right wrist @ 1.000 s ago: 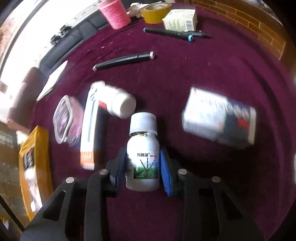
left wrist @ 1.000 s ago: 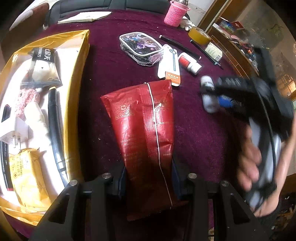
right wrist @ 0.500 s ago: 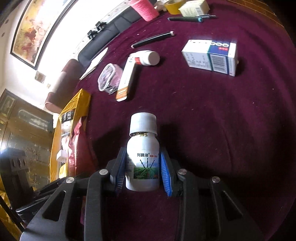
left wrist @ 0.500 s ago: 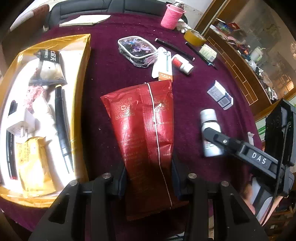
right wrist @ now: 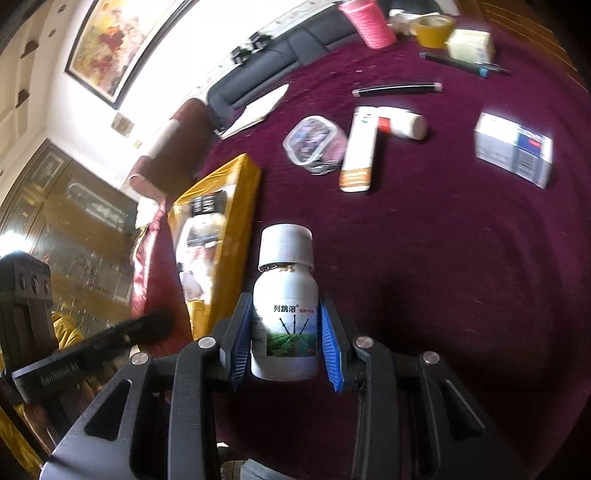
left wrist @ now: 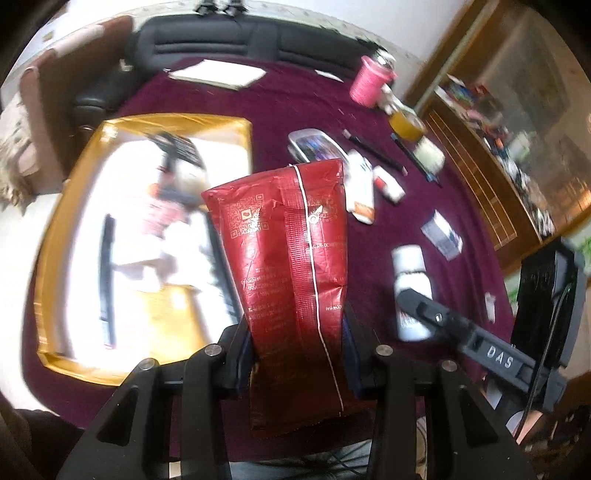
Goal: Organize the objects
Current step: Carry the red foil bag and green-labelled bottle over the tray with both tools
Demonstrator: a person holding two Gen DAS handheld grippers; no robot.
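Note:
A red foil pouch (left wrist: 291, 258) stands between the pads of my left gripper (left wrist: 293, 354), which is shut on it above the maroon table. The pouch (right wrist: 146, 266) also shows at the left of the right wrist view. My right gripper (right wrist: 284, 343) is shut on a small white bottle (right wrist: 284, 314) with a white cap and a green label. That bottle (left wrist: 410, 288) and the right gripper (left wrist: 417, 306) appear low right in the left wrist view. A yellow open box (left wrist: 70, 229) holding several items lies to the left; the box (right wrist: 229, 221) sits left of the bottle in the right wrist view.
On the maroon cloth (right wrist: 443, 258) lie a clear pouch (right wrist: 314, 142), a white and orange tube (right wrist: 358, 155), a white and blue carton (right wrist: 513, 147), black pens (right wrist: 397, 89), a pink cup (right wrist: 367, 22) and a tape roll (right wrist: 432, 26). A black sofa (left wrist: 236, 40) runs behind the table.
Both grippers have risen with their loads. The left view now takes in more of the yellow box and the sofa; the right gripper has swung left, away from the carton, towards the box.

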